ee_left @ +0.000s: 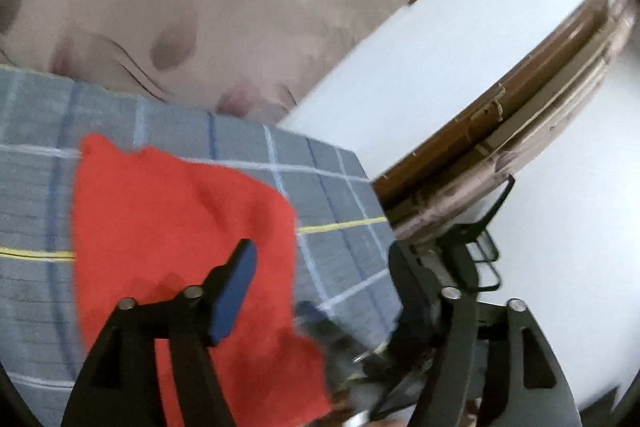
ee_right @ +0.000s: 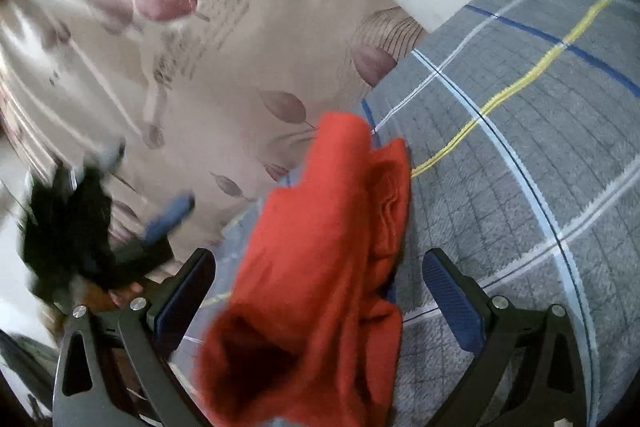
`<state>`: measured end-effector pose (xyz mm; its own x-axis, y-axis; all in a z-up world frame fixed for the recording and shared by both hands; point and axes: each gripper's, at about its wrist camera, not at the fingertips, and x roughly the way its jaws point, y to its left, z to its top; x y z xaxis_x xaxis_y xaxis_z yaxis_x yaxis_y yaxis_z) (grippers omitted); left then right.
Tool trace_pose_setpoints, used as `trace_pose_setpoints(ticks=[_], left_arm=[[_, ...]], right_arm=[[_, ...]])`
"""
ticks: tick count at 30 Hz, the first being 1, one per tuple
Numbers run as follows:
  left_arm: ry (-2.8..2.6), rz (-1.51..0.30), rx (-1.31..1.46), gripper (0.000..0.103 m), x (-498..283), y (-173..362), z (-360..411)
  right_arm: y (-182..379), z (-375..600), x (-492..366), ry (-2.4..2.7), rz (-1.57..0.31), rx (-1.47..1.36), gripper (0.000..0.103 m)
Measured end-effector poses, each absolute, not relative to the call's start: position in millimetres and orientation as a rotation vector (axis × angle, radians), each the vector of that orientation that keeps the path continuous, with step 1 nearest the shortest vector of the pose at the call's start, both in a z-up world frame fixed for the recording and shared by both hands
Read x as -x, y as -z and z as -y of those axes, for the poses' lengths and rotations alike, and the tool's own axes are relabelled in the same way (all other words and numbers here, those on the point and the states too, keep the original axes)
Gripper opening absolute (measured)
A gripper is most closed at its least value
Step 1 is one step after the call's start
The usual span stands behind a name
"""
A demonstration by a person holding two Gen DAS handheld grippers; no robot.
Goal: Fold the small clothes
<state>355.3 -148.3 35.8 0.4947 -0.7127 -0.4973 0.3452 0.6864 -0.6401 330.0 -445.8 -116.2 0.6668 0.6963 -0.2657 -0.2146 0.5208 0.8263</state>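
— What are we seeing nearest the right gripper [ee_right: 318,255]?

— We are looking at its two blue-padded fingers standing wide apart. The small red fleece garment [ee_right: 320,267] is lying bunched in the gap between them, and neither pad is pressing on it. An open tube end is facing us; we cannot tell whether it is a sleeve or a leg.

— And the left gripper [ee_left: 332,259]?

— We are finding its jaws spread wide too and gripping nothing. One blue pad is hovering over the garment. The other finger is showing only as a dark blur at the lower right.

— What is the garment lying on?

— We are seeing it lying on a grey plaid blanket [ee_right: 520,167] crossed by white, blue and yellow lines. The red heap is covering the blanket's near part in both views.

— Is anything standing in the way?

— In the right wrist view, we are seeing the left gripper as a black smear off to the left, apart from the garment.

— And farther off?

— Beyond the blanket's edge, we are seeing a beige cloth printed with mauve leaves [ee_right: 248,75]. Past it, a white wall [ee_left: 420,59] is showing with a brown wooden frame [ee_left: 532,99].
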Motion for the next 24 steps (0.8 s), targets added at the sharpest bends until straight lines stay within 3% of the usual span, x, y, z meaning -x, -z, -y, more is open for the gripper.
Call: trace_pose_setpoints(ticks=[11, 19, 24], left_arm=[[0.486, -0.736, 0.187, 0.072, -290, 50, 86], [0.572, -0.758, 0.274, 0.072, -283, 62, 78], [0.609, -0.735, 0.393, 0.072, -268, 60, 54]], right_arm=[[102, 442, -333, -0.576, -0.777, -0.768, 0.103], [82, 405, -332, -0.556, -0.865, -0.636, 0.101], [74, 401, -289, -0.549, -0.816, -0.568, 0.1]])
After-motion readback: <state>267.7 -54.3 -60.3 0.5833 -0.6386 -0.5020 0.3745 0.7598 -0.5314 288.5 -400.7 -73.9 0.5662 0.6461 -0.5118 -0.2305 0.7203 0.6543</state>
